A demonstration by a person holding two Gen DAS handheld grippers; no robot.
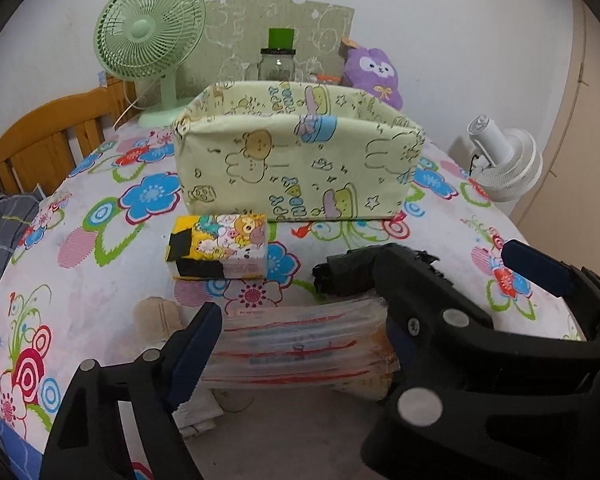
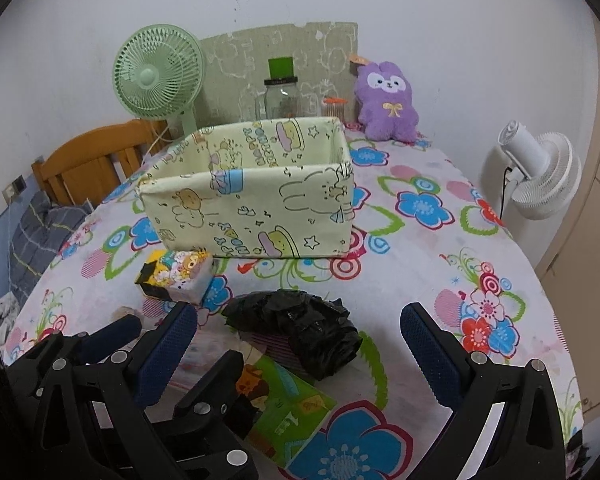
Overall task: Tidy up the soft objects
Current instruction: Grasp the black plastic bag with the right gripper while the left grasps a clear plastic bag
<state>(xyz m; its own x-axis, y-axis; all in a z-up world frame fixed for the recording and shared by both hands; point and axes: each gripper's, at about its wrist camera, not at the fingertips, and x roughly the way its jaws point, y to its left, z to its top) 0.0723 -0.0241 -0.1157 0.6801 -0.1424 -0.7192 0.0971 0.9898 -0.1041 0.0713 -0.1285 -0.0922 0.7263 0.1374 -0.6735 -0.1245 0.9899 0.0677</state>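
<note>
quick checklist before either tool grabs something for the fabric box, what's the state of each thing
1. Fabric box upright, top open, nothing seen inside: ok.
2. Left tool open around the clear plastic pack, pads not pressing it: ok.
3. Right tool open, black bag roll between its fingers, not gripped: ok.
4. The two tools crowd each other; the right one overlaps the pack's end in the left wrist view: not ok.
5. Cartoon tissue pack sits in front of the box, free of both tools: ok.
6. Whether the bag roll rests on the green packet: cannot tell.
</note>
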